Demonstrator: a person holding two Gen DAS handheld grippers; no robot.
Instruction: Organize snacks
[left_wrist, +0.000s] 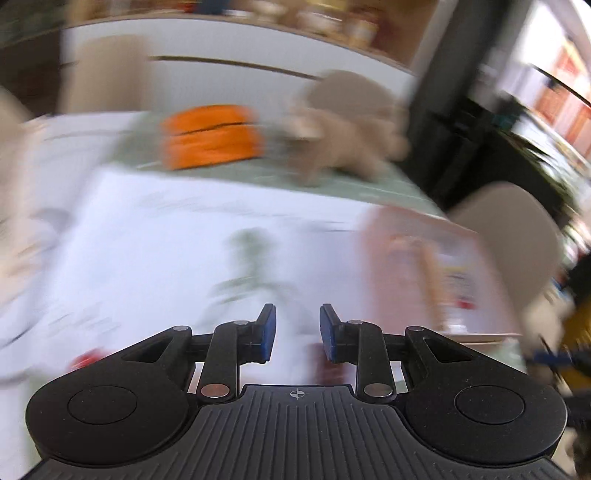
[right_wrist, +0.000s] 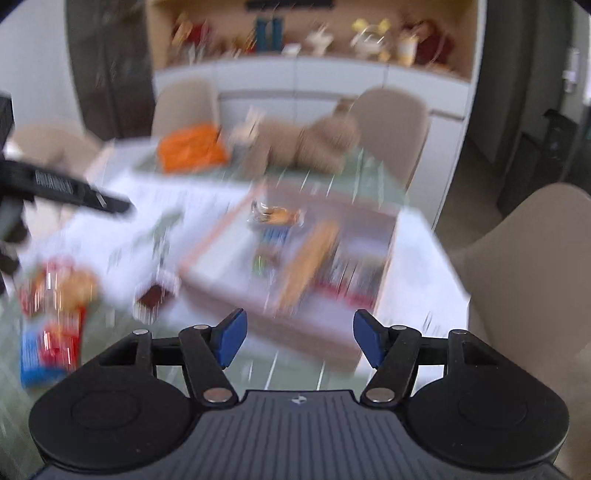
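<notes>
On the counter (right_wrist: 417, 295) we see a tray (right_wrist: 295, 266) that already holds some snacks, while a packet (right_wrist: 51, 325) lies outside it, left. Both our tools, left (left_wrist: 297, 332) and right (right_wrist: 299, 339), are open and empty. Much sorting remains, we think.

No legible text in either view, motion blur throughout. Left gripper (right_wrist: 66, 188), at 9 o'clock in the right wrist view, carries a white printed strip, unreadable. Snack packets (right_wrist: 51, 321) at 8 o'clock show print, too smeared to read.
</notes>
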